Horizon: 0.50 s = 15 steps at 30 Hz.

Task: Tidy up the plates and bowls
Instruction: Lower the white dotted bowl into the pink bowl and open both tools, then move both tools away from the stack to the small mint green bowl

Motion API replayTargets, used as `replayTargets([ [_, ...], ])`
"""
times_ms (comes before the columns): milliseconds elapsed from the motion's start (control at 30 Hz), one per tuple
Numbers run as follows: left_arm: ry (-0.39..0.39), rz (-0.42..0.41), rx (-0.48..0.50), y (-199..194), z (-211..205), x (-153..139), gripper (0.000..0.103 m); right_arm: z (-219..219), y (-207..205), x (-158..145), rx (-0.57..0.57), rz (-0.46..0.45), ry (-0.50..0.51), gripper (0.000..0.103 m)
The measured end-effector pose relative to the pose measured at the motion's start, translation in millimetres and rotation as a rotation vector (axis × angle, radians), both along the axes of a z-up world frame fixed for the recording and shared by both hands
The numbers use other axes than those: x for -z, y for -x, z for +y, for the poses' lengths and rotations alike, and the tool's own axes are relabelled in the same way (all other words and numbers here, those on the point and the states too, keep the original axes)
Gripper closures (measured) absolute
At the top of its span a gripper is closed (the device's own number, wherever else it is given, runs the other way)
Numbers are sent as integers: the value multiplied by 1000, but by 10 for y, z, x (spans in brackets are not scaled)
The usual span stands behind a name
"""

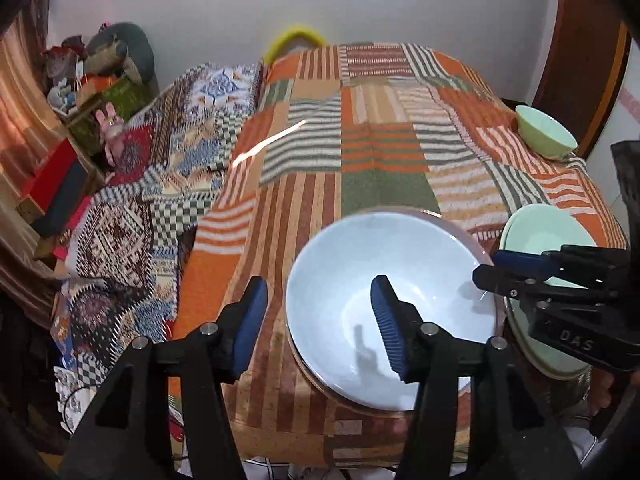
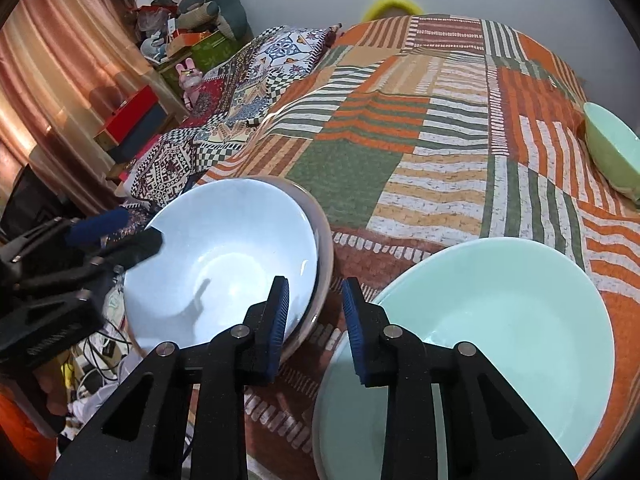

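Note:
A pale blue bowl [image 1: 394, 276] [image 2: 224, 256] sits nested in a pinkish bowl on the patchwork-covered table near its front edge. My left gripper [image 1: 320, 326] is open, its jaws straddling the bowl's left rim without closing on it. A mint green plate [image 2: 492, 344] [image 1: 536, 236] lies to the right of the bowls. My right gripper [image 2: 314, 330] is open and empty, hovering over the gap between the bowls and the plate. A small green bowl [image 1: 546, 132] [image 2: 612, 148] stands at the table's far right.
The table carries an orange, green and white patchwork cloth [image 1: 360, 148]. A patterned quilt [image 1: 160, 184] lies to the left. Boxes and soft toys [image 1: 100, 80] are piled at the back left by a curtain. A wooden door frame [image 1: 580, 60] stands at the right.

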<state>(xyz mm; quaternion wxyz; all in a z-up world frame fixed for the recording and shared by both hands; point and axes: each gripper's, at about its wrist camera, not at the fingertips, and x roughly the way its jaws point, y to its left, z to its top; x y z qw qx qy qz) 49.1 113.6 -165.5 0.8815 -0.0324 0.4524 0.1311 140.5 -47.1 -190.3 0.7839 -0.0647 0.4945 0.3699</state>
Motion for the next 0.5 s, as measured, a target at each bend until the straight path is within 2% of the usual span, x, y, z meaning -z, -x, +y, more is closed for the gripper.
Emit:
replayTargets([
  [333, 50, 6, 6, 62, 25, -51, 49, -158, 0, -210, 24, -5, -53, 77],
  [500, 79, -44, 35, -8, -78, -266, 49, -433, -101, -422, 84, -41, -101, 77],
])
